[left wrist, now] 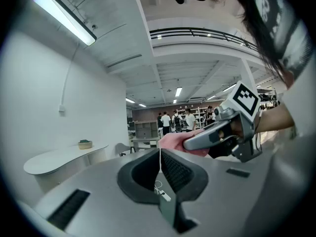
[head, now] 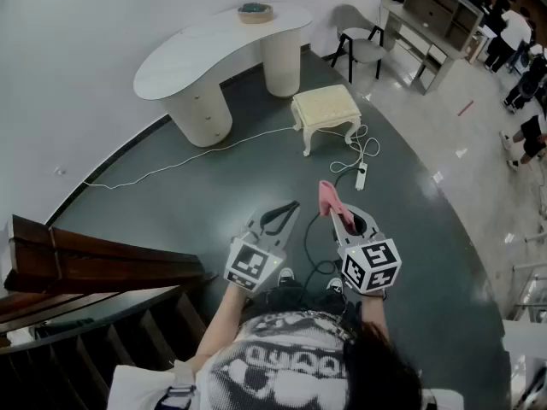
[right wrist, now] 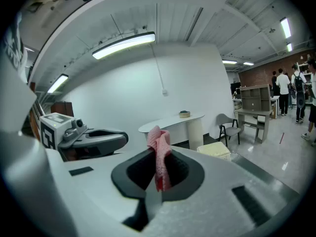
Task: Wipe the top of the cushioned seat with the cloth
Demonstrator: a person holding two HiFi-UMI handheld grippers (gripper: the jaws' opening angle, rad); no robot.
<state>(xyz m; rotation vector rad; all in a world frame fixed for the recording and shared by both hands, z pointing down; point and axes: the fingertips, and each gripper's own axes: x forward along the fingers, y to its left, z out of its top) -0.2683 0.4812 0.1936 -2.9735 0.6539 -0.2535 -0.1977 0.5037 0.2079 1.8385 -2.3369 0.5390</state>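
Note:
The cushioned seat [head: 325,107], a cream stool with curved legs, stands on the dark floor well ahead of both grippers; in the right gripper view the seat [right wrist: 216,148] shows low at the right. My right gripper [head: 332,214] is shut on a pink cloth [head: 329,196], which sticks up past its tips. The right gripper view has that cloth [right wrist: 159,154] pinched between the pads. My left gripper [head: 293,205] is beside it, shut with nothing in it. In the left gripper view its jaws meet, with the right gripper [left wrist: 217,132] and the cloth [left wrist: 170,141] just beyond.
A white curved table [head: 214,45] with a bowl [head: 255,11] stands by the wall. A chair [head: 363,48] and shelf unit [head: 436,15] are at the back right. A power strip [head: 361,176] and cable lie near the seat. Wooden stairs [head: 85,263] are at the left. People [head: 513,32] stand far right.

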